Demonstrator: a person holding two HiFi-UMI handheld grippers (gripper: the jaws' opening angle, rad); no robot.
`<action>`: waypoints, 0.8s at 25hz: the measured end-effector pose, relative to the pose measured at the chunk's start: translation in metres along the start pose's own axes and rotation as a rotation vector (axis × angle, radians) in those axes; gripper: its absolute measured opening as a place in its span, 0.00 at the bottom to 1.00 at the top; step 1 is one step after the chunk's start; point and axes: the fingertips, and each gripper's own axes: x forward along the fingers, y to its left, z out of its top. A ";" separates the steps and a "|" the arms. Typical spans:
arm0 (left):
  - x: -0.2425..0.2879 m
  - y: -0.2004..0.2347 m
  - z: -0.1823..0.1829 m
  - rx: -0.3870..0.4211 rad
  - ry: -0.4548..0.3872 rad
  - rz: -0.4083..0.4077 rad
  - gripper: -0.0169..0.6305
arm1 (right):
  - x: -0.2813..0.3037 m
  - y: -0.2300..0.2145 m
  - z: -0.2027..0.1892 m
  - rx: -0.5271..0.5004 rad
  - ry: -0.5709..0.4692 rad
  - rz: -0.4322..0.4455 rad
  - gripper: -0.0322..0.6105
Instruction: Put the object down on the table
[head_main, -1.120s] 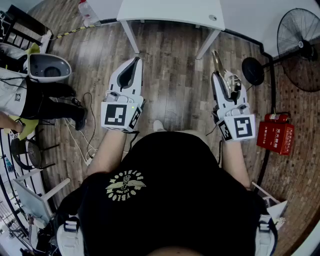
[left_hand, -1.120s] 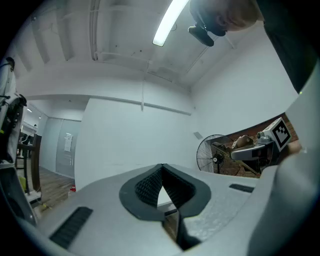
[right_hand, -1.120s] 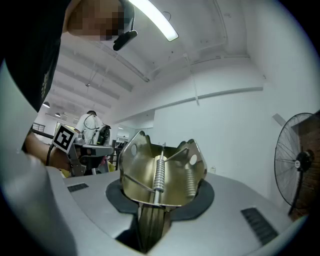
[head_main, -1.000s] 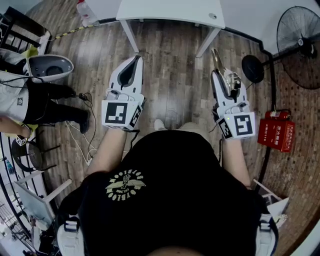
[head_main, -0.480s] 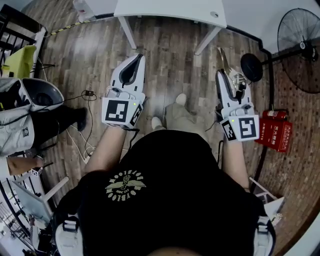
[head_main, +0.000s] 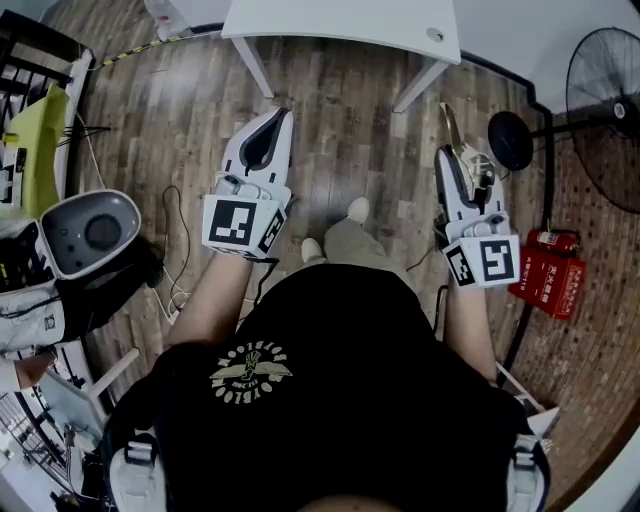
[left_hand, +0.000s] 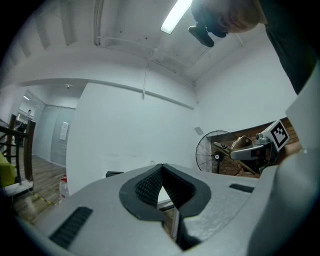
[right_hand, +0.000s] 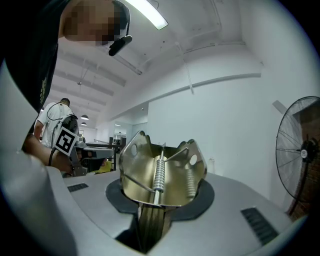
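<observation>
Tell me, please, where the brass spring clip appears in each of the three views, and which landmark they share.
Head view: the brass spring clip is at upper right, sticking forward from the right gripper.
Left gripper view: small, at middle right, beside the fan.
Right gripper view: in the centre, clamped between the jaws.
Shared landmark: the standing fan.
</observation>
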 end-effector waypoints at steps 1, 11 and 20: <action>0.008 0.002 0.002 -0.001 -0.004 -0.001 0.04 | 0.006 -0.006 0.000 0.002 0.001 0.003 0.22; 0.073 0.013 0.006 0.020 -0.010 0.013 0.04 | 0.053 -0.057 0.008 0.001 -0.013 0.036 0.22; 0.124 0.010 0.006 0.020 0.007 0.028 0.04 | 0.076 -0.099 0.007 0.022 -0.011 0.071 0.22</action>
